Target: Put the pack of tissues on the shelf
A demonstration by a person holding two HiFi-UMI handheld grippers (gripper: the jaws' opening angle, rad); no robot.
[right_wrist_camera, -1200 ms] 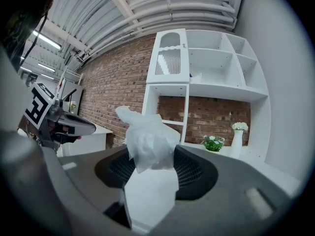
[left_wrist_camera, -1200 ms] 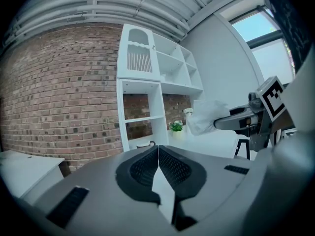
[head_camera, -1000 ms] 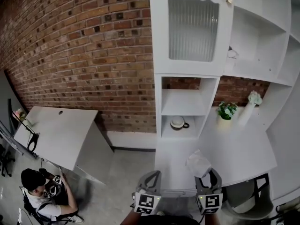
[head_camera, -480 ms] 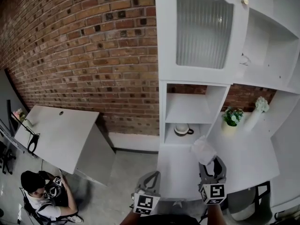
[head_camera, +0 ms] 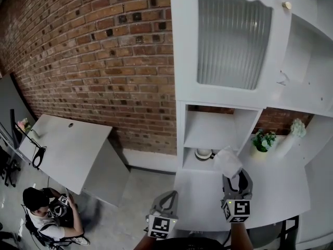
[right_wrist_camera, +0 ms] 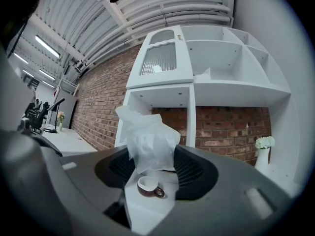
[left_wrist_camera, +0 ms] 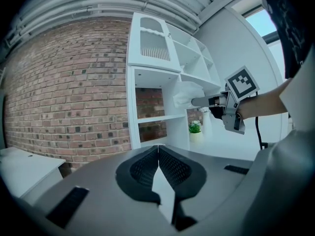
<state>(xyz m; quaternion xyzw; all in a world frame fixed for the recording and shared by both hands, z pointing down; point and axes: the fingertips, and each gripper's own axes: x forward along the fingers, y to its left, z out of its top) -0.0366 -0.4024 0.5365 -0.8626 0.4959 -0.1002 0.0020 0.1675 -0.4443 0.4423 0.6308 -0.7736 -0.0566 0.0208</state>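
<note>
Right, nearest in, the left gripper (head_camera: 165, 201) has its jaws pressed together on nothing. The right gripper (head_camera: 235, 177) is clamped on the pack of tissues (head_camera: 228, 162), which is held in the air in front of the white shelf unit (head_camera: 210, 132); the crumpled wrap covers part of its pads. Beyond, a cup (head_camera: 203, 153) sits in the lowest compartment, its handle side hidden by the pack. Farther right stands a potted plant (head_camera: 264, 139).

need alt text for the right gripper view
The right hand-held gripper is shut on a crumpled white pack of tissues, held up before a white shelf unit against a brick wall. Seen below the pack, a cup stands on a lower shelf.
</note>
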